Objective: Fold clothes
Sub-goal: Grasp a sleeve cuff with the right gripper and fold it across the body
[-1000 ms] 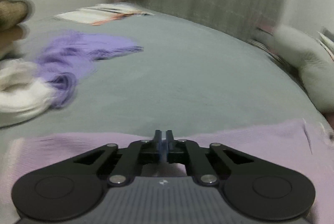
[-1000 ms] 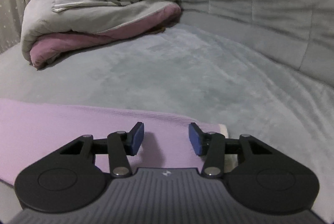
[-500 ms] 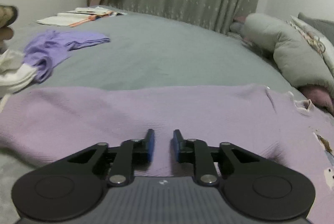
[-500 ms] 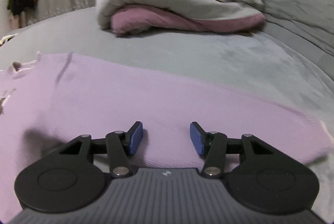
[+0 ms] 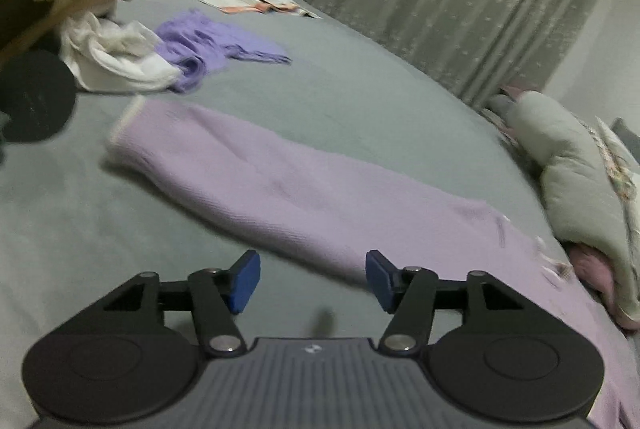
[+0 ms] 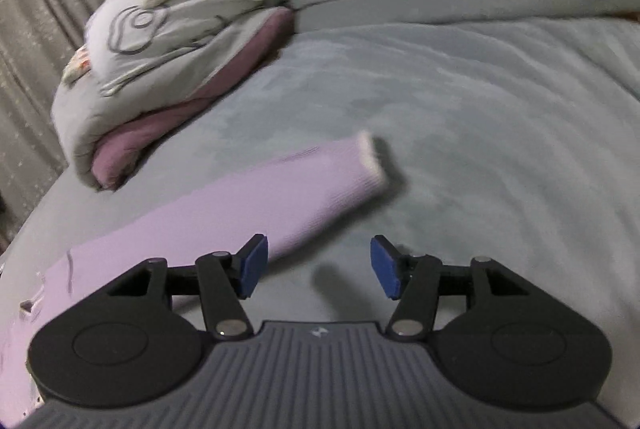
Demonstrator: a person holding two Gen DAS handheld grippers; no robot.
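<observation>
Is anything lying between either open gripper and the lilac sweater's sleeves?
Nothing visible. The left gripper faces the lilac sweater over bare bedspread; the right gripper likewise. The white and purple clothes lie beyond.

Left gripper (image 5: 313, 279): jaws wide apart, blue pads (image 5: 245, 282) empty, aimed toward 12 o'clock. Right gripper (image 6: 318, 267): likewise spread, empty.

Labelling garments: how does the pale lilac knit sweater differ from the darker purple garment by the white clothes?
The pale lilac knit sweater lies spread flat, sleeve extended; the darker purple garment is crumpled. The sweater is paler and nearer the left tongs; the purple one touches the white clothes. Both lie ungripped on the grey bedspread.
</observation>
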